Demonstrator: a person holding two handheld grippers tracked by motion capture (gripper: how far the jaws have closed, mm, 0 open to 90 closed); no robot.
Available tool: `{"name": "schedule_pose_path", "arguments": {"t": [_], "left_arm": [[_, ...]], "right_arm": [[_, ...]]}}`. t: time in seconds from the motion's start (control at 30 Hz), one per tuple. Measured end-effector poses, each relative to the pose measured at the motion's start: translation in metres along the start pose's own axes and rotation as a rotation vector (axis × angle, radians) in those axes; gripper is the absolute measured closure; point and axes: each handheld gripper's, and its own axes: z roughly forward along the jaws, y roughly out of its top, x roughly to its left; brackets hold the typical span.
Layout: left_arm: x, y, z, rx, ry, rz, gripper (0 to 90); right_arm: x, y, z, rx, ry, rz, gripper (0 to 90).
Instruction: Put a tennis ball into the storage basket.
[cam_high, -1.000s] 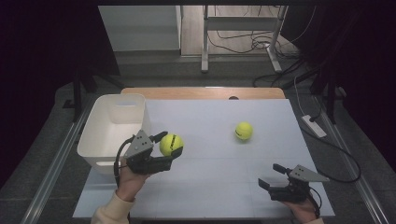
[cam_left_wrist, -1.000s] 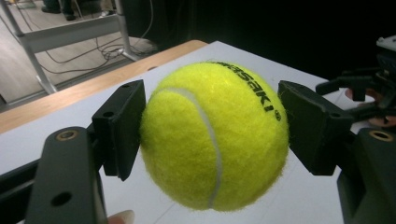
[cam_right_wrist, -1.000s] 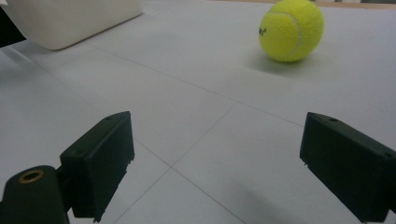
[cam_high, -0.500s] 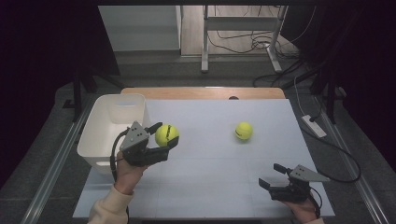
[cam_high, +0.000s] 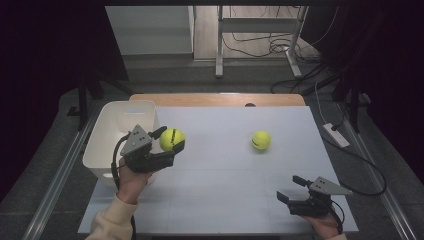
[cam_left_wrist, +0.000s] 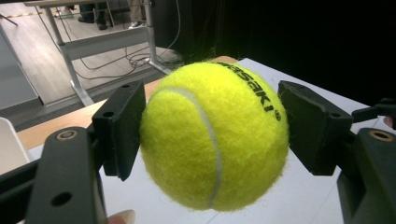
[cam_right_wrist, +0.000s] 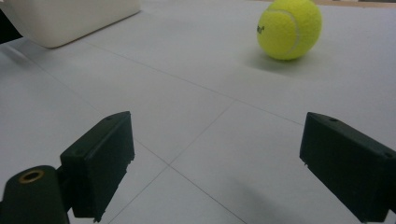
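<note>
My left gripper (cam_high: 168, 139) is shut on a yellow tennis ball (cam_high: 172, 139), lifted above the white table (cam_high: 220, 165) right beside the white bin (cam_high: 122, 125). In the left gripper view the ball (cam_left_wrist: 215, 135) sits squeezed between both black pads (cam_left_wrist: 122, 126). A second tennis ball (cam_high: 261, 140) lies on the table right of centre, also seen ahead in the right gripper view (cam_right_wrist: 289, 29). My right gripper (cam_high: 295, 189) rests low at the table's near right corner, jaws wide open and empty (cam_right_wrist: 212, 168).
The white bin's corner (cam_right_wrist: 70, 18) appears at the upper left of the right gripper view. A wooden strip (cam_high: 220, 99) edges the table's far side. Metal table legs and cables (cam_high: 260, 45) lie on the floor beyond.
My left hand carried the ball a little up and leftward, closer to the bin. The right gripper and the other ball kept still.
</note>
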Motion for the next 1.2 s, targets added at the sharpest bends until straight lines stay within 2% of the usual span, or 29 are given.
{"name": "schedule_pose_path", "arguments": {"t": [1.2], "left_arm": [[0.031, 0.015, 0.001, 0.014, 0.069, -0.036, 27.5]], "right_arm": [[0.001, 0.0, 0.0, -0.002, -0.012, 0.0, 9.7]]}}
